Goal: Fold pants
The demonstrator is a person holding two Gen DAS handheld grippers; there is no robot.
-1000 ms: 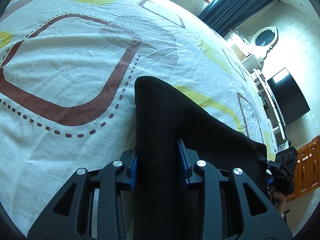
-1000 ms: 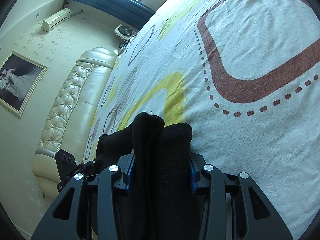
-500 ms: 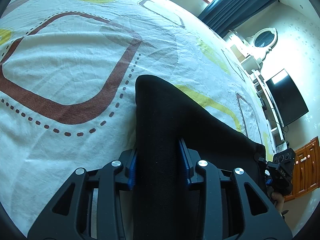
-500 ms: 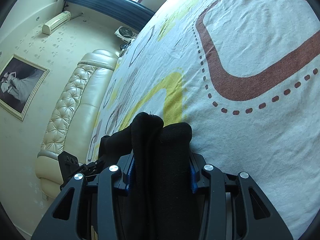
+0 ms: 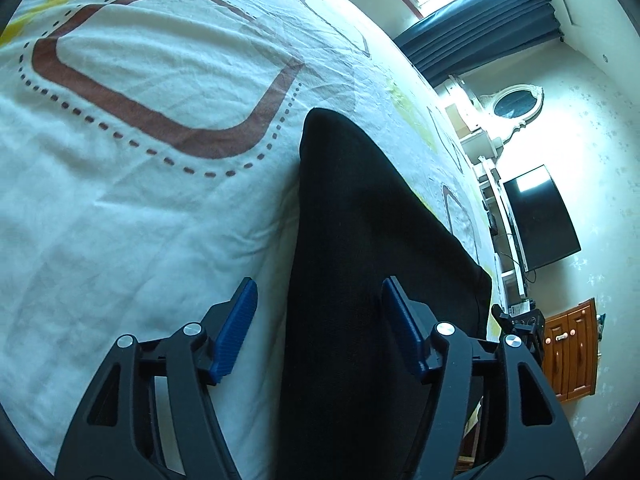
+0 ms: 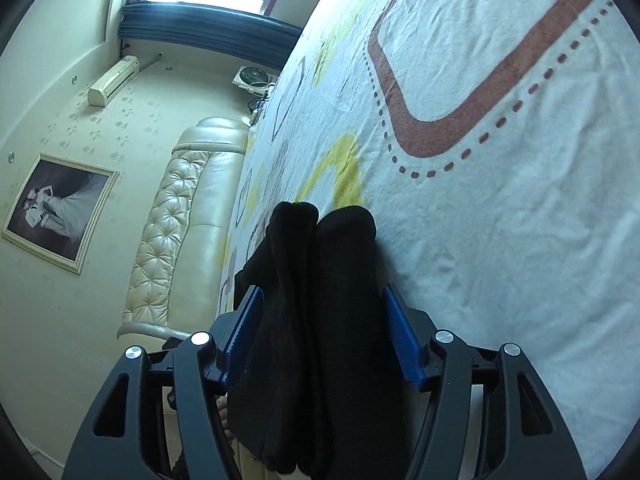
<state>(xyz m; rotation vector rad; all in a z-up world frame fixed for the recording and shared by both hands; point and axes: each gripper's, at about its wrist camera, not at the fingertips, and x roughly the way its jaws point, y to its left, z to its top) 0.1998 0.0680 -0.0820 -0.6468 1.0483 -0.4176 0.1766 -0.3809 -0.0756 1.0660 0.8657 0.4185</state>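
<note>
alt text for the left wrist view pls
Left gripper, jaws opening, straddles folded black pants lying on a white bedsheet with brown and yellow shapes; its blue pads stand clear of the fabric. Beyond the bed: dark curtains and a wall-mounted TV.

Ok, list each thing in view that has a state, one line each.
left gripper: jaws opening, pads clear of the cloth between them.
right gripper: jaws opening, cloth between them.
black pants: folded, lying on the bed sheet.
curtain: drawn aside.
television: screen dark.
</note>
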